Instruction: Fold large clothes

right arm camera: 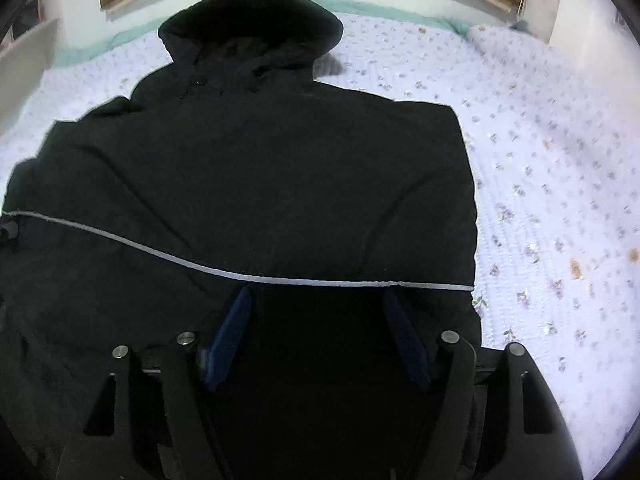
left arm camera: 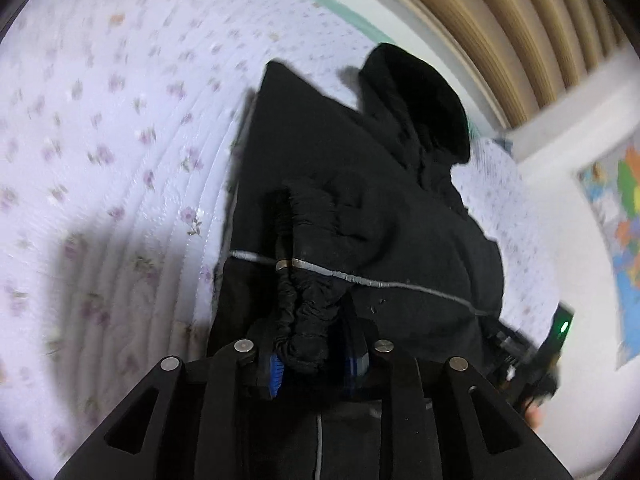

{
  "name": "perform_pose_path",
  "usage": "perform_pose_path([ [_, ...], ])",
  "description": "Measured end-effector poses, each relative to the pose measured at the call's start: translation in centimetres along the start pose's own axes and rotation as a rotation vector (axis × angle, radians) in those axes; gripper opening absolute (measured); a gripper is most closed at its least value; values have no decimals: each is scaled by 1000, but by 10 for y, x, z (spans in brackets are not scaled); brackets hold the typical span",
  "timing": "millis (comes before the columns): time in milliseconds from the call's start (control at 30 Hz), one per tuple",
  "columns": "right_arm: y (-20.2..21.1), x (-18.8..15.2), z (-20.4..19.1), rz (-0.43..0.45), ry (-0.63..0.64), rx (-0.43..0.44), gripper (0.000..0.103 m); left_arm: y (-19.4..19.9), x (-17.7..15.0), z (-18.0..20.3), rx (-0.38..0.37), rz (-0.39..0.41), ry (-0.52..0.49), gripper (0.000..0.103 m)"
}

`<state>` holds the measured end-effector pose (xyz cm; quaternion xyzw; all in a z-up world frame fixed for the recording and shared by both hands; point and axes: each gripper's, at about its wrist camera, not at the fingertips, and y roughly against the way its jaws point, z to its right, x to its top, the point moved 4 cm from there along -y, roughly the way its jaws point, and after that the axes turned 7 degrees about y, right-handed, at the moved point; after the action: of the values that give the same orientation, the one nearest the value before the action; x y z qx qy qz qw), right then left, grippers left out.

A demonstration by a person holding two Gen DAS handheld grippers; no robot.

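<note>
A black hooded jacket [right arm camera: 256, 168] fills the middle of both views, lying on a floral quilt [left arm camera: 100, 152], hood toward the top of the frame. The left gripper [left arm camera: 310, 354] at lower centre pinches a gathered elastic cuff [left arm camera: 308, 320]. The right gripper [right arm camera: 316, 336] sits spread wide over the jacket's lower part beneath its grey stripe [right arm camera: 280, 279]

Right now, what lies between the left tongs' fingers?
A bunched black cuff of the jacket is pinched between the left tongs, as the left wrist view shows.
</note>
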<state>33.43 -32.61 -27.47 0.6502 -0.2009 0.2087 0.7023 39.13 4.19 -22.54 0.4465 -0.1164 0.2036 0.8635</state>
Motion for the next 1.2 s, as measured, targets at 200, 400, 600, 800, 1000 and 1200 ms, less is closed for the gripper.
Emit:
perform_pose_path([
  [200,54,-2,5,36,-72,100,77,66,-6,51,115,159,-168,43],
  [400,96,36,-13,133,-11,62,90,67,-1,91,130,194,-245,58],
  [600,35,61,-19,78,83,-22,87,-40,8,51,234,44,-202,55],
  [800,-16,41,-12,8,87,36,86,-47,11,42,201,33,-162,54],
  [1000,4,61,2,-114,22,119,85,-5,33,63,154,-12,-149,52],
  [1200,79,124,44,-90,-62,147,85,77,99,110,117,76,-160,53],
])
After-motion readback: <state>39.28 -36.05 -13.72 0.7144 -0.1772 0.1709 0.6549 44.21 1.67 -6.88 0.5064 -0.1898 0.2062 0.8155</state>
